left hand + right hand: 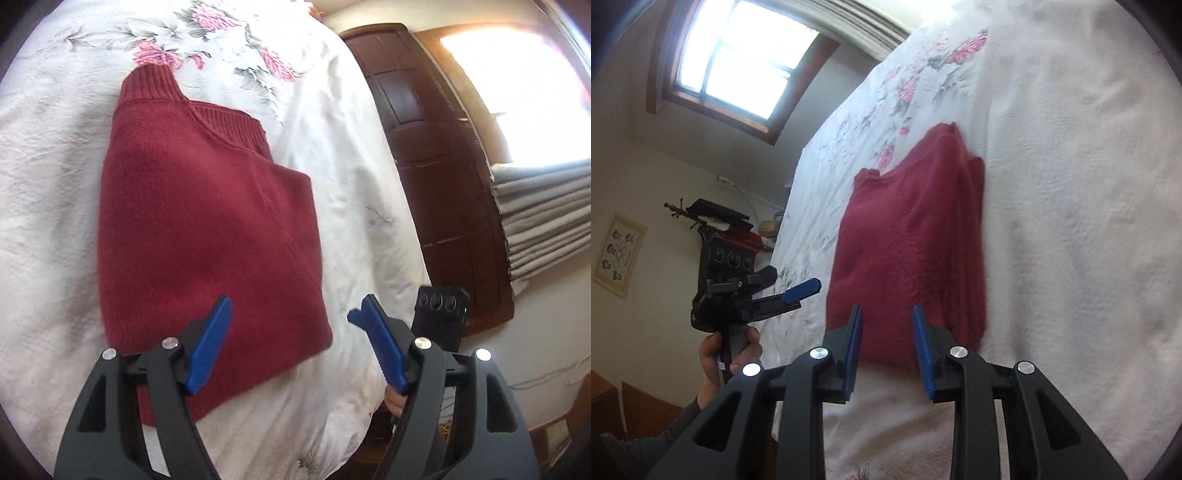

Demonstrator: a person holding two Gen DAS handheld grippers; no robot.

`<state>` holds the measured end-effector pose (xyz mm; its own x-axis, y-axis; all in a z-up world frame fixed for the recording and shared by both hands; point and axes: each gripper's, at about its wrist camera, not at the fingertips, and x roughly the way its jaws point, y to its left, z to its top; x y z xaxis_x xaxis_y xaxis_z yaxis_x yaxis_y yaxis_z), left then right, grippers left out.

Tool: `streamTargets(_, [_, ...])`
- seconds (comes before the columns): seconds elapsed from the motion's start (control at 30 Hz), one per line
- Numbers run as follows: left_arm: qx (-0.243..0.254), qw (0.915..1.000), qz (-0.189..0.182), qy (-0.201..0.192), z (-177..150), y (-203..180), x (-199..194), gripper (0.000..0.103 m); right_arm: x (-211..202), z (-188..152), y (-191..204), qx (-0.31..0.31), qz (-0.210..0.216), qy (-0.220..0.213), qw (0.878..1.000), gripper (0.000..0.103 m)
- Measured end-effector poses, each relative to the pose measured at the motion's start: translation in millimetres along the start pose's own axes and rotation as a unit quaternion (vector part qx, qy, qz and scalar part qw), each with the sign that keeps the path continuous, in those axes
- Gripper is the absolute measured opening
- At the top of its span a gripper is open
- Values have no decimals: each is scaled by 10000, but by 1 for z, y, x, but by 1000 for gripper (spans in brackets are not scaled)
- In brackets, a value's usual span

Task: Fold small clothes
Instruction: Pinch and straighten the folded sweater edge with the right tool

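Your left gripper [291, 314] hangs with its blue jaws spread wide and nothing between them, above the near edge of the red sweater [207, 221]. The sweater lies folded flat on the white flowered bedspread [48, 184], collar at the far end. Your right gripper [886, 314] hovers over the sweater's near edge, jaws parted and empty.

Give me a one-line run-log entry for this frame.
red sweater: folded, on bedspread | left gripper: open, empty | right gripper: open, empty
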<state>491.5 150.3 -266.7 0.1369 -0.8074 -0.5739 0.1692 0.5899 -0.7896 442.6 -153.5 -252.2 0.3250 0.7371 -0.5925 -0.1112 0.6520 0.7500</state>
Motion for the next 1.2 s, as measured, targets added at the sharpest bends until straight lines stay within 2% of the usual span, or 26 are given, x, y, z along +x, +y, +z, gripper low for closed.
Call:
streamTargets(0.07, [108,9991,337,251,-13,6,14,72,25,7,4,-164,-51,351,9992,28])
streamTargets(0.13, [97,9968,670,437,-23,19,28,71,52,7,-8,-211,-407,615,9971,22])
streamTargets(0.17, [112,9956,804,471,-25,24,35,71,63,9,-15,-290,-680,703,9948,1])
streamTargets(0.2, [108,9951,873,461,-26,29,38,71,68,12,-21,-282,-809,771,9933,0])
streamTargets(0.27, [58,9958,829,378,-24,24,35,71,59,19,-16,-279,-603,754,9949,1])
streamTargets(0.33, [143,9982,560,146,-23,11,24,75,41,34,-6,-444,-454,417,9971,7])
streamTargets(0.4, [263,9987,423,-42,-23,3,16,79,33,57,-9,-282,-380,122,9988,12])
streamTargets(0.5, [176,9977,661,17,-23,11,28,84,56,90,-16,-133,-121,227,9996,12])
streamTargets(0.53, [125,9970,766,61,-23,16,33,84,71,96,-18,-173,-168,383,9990,12])
streamTargets(0.6, [128,9963,846,112,-22,19,40,84,99,106,-29,-337,-734,639,9947,0])
streamTargets(0.63, [169,9961,854,116,-22,16,40,84,105,110,-38,-374,-883,656,9932,0])
streamTargets(0.7, [170,9972,723,122,-20,6,32,85,101,120,-46,-242,-915,487,9943,0])
streamTargets(0.77, [253,9985,485,-68,-18,-3,13,85,79,130,-52,-95,-818,139,9965,1])
streamTargets(0.83, [333,9974,509,-399,-18,-4,-13,92,59,135,-63,206,-568,-26,9982,8])
streamTargets(0.87, [301,9964,604,-518,-18,2,-25,93,52,137,-69,353,-472,-19,9983,21])
streamTargets(0.9, [216,9954,715,-595,-18,12,-36,93,48,137,-77,543,-386,32,9978,43])
streamTargets(0.97, [-91,9934,932,-663,-17,38,-51,94,46,138,-89,845,-143,179,9962,66])
streamTargets(1.07, [-513,9901,1156,-602,-18,71,-62,94,59,139,-94,961,138,589,9935,71])
streamTargets(1.13, [-705,9917,1010,-369,-18,87,-56,94,69,138,-91,866,226,825,9926,74])
streamTargets(1.2, [-807,9918,957,-247,-17,99,-49,94,80,138,-85,698,122,1027,9922,75])
